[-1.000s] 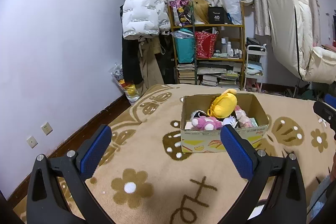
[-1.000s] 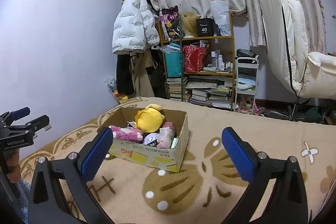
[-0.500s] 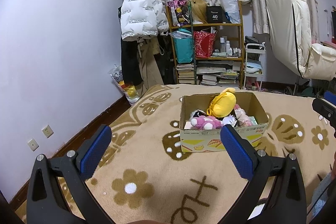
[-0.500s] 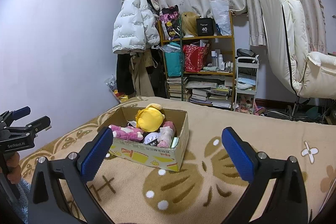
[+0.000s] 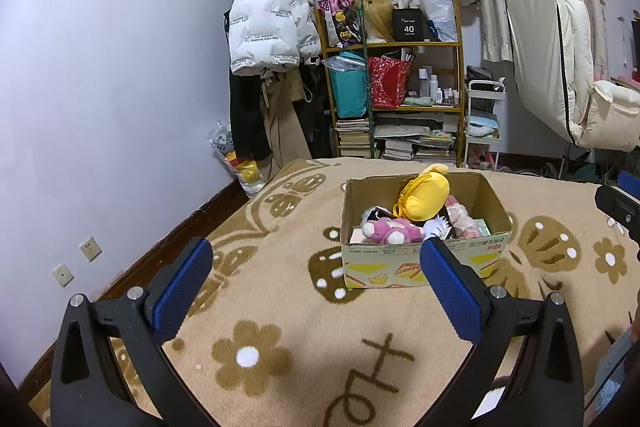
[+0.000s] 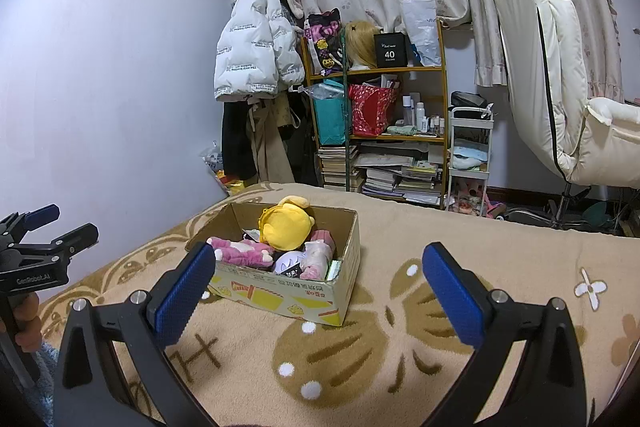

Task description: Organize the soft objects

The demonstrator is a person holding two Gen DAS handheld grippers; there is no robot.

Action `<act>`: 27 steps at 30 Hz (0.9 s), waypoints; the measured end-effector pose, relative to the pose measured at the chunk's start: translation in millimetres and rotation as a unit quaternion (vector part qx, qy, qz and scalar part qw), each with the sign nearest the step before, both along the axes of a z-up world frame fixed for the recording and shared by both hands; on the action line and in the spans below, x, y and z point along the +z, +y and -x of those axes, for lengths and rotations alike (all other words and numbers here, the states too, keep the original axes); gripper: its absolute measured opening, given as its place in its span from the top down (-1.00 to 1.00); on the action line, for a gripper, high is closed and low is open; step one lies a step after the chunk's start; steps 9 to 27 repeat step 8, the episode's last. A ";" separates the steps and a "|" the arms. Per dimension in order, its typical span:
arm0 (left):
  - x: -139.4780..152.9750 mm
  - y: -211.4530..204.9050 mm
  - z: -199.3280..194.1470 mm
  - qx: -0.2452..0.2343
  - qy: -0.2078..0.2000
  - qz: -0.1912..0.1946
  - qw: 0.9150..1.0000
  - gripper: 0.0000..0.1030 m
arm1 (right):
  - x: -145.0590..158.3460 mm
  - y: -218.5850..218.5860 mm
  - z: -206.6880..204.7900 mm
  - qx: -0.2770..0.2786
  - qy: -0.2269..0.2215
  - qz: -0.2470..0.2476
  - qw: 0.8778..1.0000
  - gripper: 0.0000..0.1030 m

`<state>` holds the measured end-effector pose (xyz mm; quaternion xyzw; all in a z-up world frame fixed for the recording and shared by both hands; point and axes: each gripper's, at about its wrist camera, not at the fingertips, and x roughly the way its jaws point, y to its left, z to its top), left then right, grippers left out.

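A cardboard box (image 5: 424,267) (image 6: 280,295) stands on the beige patterned carpet and holds several soft toys: a yellow plush (image 5: 424,201) (image 6: 286,227) on top, a pink plush (image 5: 386,231) (image 6: 244,251) and a white one (image 6: 290,261). My left gripper (image 5: 316,287) is open and empty, held above the carpet short of the box. My right gripper (image 6: 320,287) is open and empty, also short of the box. The left gripper also shows at the left edge of the right wrist view (image 6: 36,251).
A shelf unit (image 5: 394,99) with books and bags stands at the back wall. A white puffer jacket (image 5: 268,27) hangs left of it. A cream chair (image 5: 568,67) is at the right. A small white trolley (image 5: 482,123) stands beside the shelf.
Both grippers have stayed open and almost still; the left wrist view shifted very slightly.
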<state>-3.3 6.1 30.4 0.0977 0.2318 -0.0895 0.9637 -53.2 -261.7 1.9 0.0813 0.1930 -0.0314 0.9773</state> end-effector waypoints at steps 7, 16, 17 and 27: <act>-2.1 -0.2 -0.6 0.000 0.002 -0.002 1.000 -0.99 | 0.5 -1.4 0.1 0.001 0.000 0.000 1.000 -1.00; -2.1 -0.2 -0.7 0.000 0.002 -0.002 1.000 -0.99 | 0.6 -1.6 0.1 0.001 0.000 0.000 1.000 -1.00; -2.1 -0.2 -0.7 0.000 0.002 -0.002 1.000 -0.99 | 0.6 -1.6 0.1 0.001 0.000 0.000 1.000 -1.00; -2.1 -0.2 -0.7 0.000 0.002 -0.002 1.000 -0.99 | 0.6 -1.6 0.1 0.001 0.000 0.000 1.000 -1.00</act>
